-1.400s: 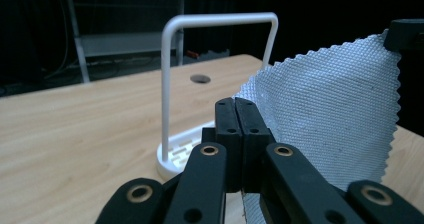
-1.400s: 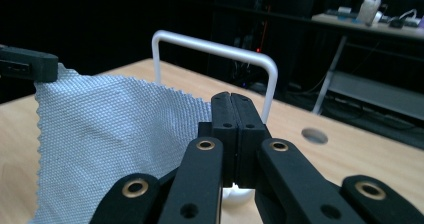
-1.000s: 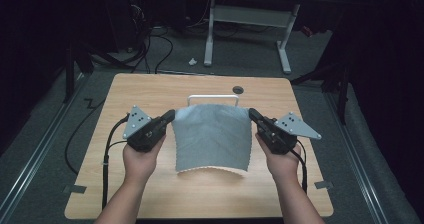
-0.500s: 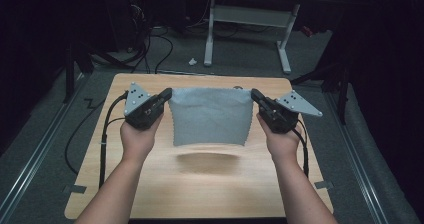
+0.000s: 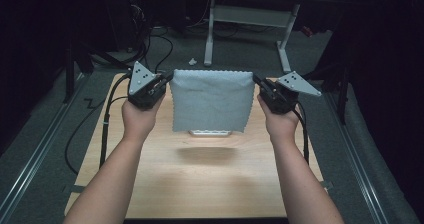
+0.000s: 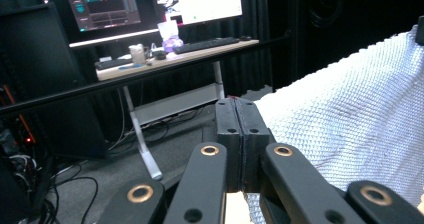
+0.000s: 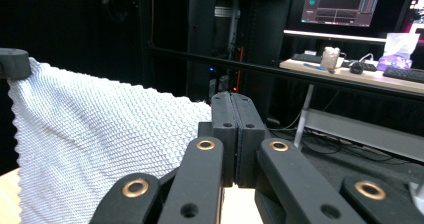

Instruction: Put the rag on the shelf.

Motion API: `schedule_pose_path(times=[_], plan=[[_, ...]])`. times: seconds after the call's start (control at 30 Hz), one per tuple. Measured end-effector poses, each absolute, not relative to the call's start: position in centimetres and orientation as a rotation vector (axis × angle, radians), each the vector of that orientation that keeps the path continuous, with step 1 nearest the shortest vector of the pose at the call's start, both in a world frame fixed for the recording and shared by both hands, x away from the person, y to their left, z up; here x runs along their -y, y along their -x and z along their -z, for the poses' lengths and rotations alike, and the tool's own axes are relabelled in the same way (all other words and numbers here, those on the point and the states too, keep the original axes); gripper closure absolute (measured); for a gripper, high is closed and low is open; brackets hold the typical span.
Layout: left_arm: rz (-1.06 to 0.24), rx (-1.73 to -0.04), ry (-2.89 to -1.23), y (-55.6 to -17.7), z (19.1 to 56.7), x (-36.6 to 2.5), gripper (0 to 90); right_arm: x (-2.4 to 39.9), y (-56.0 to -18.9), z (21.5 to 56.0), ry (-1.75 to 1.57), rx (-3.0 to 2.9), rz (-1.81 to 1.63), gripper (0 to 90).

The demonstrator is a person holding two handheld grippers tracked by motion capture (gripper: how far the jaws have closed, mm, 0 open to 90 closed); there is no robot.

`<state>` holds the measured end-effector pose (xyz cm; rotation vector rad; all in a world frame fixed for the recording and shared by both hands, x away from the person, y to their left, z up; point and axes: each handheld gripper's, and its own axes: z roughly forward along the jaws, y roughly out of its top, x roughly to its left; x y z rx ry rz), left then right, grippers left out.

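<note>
A pale grey-white textured cloth [image 5: 211,100] hangs in the air above the wooden table [image 5: 200,174], stretched flat between both grippers. My left gripper [image 5: 169,79] is shut on its upper left corner, and my right gripper [image 5: 256,80] is shut on its upper right corner. In the left gripper view the jaws are pressed together at the cloth's [image 6: 350,129] edge. In the right gripper view the cloth [image 7: 100,139] spreads away to the left of the closed jaws. The cloth's lower edge hangs free above the table.
A small white flat object [image 5: 210,132] lies on the table under the cloth's lower edge. A white-legged desk [image 5: 250,14] stands beyond the table, with monitors [image 6: 150,4] and a keyboard [image 6: 210,45] on it. Black cables [image 5: 105,124] trail off the table's left side.
Both grippers have lifted the cloth up off the table and forward, so it now hangs vertically instead of draping on the surface. The grip on both corners is unchanged.
</note>
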<state>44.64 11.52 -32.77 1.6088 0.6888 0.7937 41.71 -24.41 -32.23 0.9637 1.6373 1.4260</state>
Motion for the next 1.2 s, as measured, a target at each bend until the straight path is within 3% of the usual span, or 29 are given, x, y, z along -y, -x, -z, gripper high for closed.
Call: schedule_pose_path(times=[0.3,0.57,1.2], plan=[[-0.843,-0.712,-1.688,-47.3,32.5,-10.5,89.7,24.4,-44.5,32.0,-0.967,-1.657,-1.362,90.0],[-0.807,-0.796,-1.718,-49.2,33.4,-10.1,89.7,23.8,-46.8,32.6,-0.981,-1.700,-1.274,90.0],[-0.661,-0.876,-1.861,-50.4,40.2,-9.4,89.6,24.0,-48.7,38.9,-1.062,-1.868,-1.113,90.0]])
